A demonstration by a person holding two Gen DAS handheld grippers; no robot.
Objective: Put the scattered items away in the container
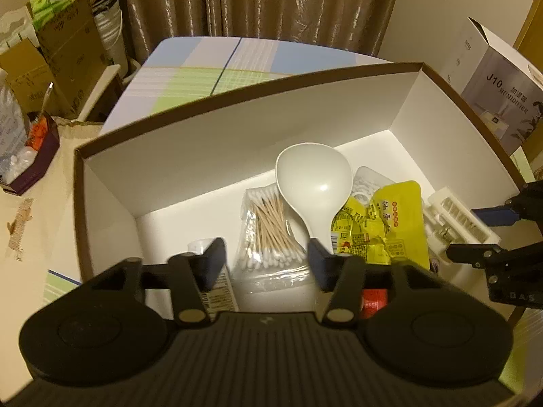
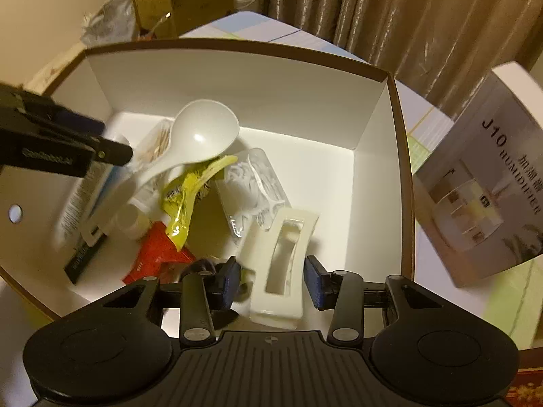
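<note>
A white box with a brown rim (image 1: pixel 237 98) (image 2: pixel 404 156) holds a white spoon (image 1: pixel 312 183) (image 2: pixel 203 132), a bag of cotton swabs (image 1: pixel 268 234), a yellow packet (image 1: pixel 390 224) (image 2: pixel 183 200), a red packet (image 2: pixel 152 254) and a clear case of floss picks (image 2: pixel 251 186). My left gripper (image 1: pixel 266 264) (image 2: pixel 105 139) is open above the swabs. A blurred white tube (image 2: pixel 85 196) (image 1: pixel 219 293) sits just under its left finger, untouched by the pads. My right gripper (image 2: pixel 271 281) (image 1: pixel 485 234) is open, with a cream hair clip (image 2: pixel 285 271) (image 1: pixel 454 217) lying loose between its pads.
A humidifier carton (image 1: pixel 502 101) (image 2: pixel 482 196) stands right of the box. A checked tablecloth (image 1: pixel 203 78) lies behind it, then a brown curtain (image 1: pixel 288 0). Cardboard boxes (image 1: pixel 68 51) and a purple box (image 1: pixel 34 166) crowd the left.
</note>
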